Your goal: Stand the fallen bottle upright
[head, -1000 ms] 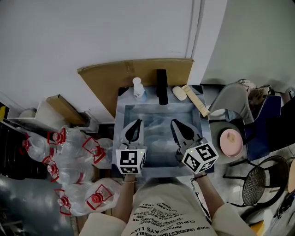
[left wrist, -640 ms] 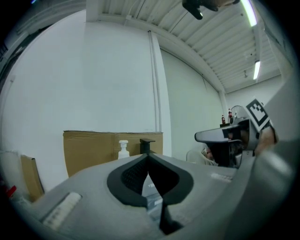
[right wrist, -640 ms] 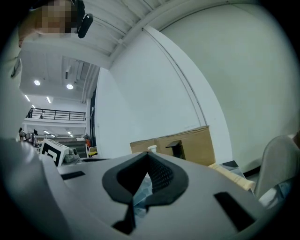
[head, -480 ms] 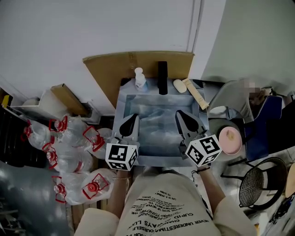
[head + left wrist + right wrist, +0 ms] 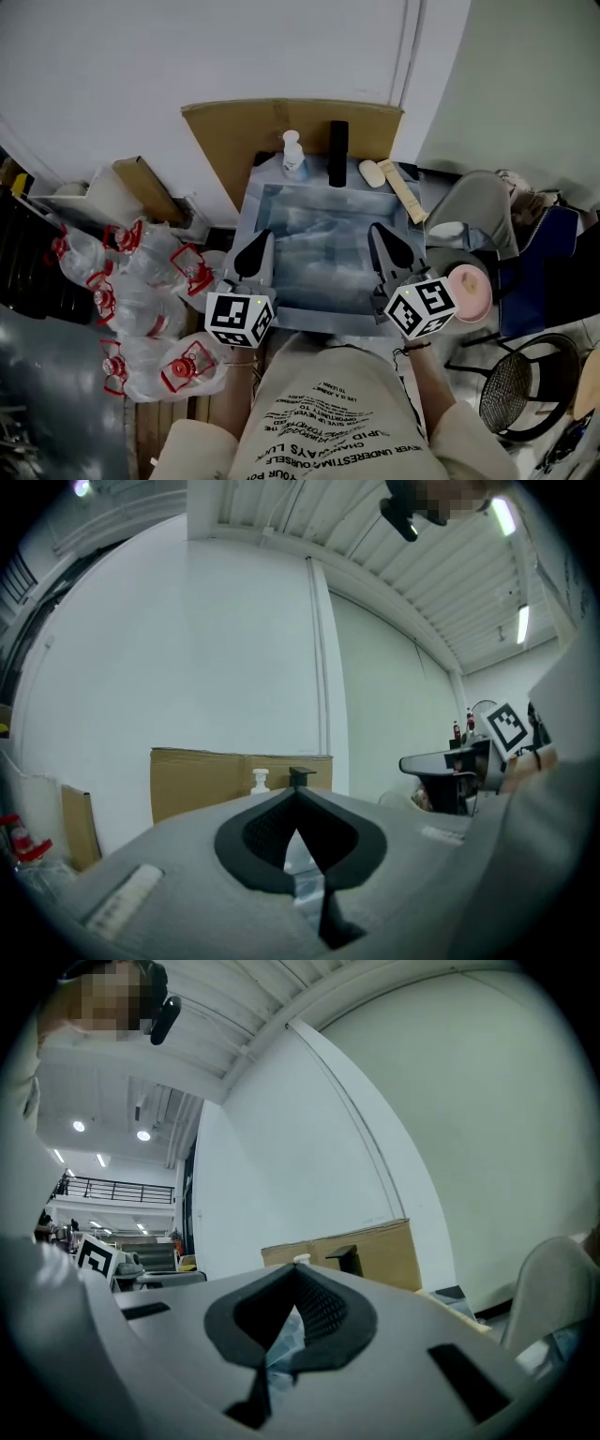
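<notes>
A white pump bottle (image 5: pixel 293 155) stands upright at the back left of the blue-grey marbled table (image 5: pixel 319 272). Beside it stands a tall black object (image 5: pixel 337 154), and a small cream oval thing (image 5: pixel 372 173) lies to its right. My left gripper (image 5: pixel 261 240) is at the table's near left edge, shut and empty. My right gripper (image 5: pixel 379 231) is at the near right edge, also shut with nothing in it. In the left gripper view the bottle (image 5: pixel 260 781) shows far off above the closed left gripper (image 5: pixel 298 799). In the right gripper view its cap (image 5: pixel 300 1260) peeks over the closed right gripper (image 5: pixel 295 1271).
A cardboard sheet (image 5: pixel 234 141) leans on the wall behind the table. A long wooden piece (image 5: pixel 406 190) lies at the back right corner. Several clear water jugs with red handles (image 5: pixel 141 291) crowd the floor on the left. A pink bowl (image 5: pixel 473 289), a grey chair (image 5: pixel 478 202) and a mesh stool (image 5: pixel 511 380) stand on the right.
Both grippers have drawn back from over the table toward its near edge, staying shut and empty. The bottle and black object have not moved.
</notes>
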Available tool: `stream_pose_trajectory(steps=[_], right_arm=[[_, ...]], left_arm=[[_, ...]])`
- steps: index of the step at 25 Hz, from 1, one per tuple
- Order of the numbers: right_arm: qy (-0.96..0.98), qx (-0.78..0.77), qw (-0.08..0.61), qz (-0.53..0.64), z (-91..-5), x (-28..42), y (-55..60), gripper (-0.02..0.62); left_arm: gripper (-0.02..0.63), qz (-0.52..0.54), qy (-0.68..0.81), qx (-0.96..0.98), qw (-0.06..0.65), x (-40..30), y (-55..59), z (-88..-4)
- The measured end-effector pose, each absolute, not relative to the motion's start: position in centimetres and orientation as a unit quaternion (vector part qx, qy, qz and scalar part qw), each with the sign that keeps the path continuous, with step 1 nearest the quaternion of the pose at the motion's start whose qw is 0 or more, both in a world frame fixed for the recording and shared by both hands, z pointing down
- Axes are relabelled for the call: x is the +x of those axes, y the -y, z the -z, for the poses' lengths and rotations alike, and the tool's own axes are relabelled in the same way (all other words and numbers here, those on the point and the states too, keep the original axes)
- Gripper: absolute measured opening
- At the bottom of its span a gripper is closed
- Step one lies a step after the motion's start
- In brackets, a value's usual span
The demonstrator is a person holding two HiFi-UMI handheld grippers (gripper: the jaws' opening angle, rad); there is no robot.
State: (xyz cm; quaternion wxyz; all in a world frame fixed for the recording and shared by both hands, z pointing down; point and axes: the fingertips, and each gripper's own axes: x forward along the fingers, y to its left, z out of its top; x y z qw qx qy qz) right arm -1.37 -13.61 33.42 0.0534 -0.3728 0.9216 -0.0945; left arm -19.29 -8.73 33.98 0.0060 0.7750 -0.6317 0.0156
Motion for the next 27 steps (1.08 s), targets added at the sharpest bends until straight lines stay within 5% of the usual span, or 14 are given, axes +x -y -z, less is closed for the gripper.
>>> stream_pose_trajectory(steps=[27], right_arm=[[-0.916, -0.389, 0.054, 0.085, -33.8, -1.0, 13.5, 0.003]], left_arm=[[0.025, -0.027, 0.661, 0.749, -0.005, -20.8, 6.4, -33.8]])
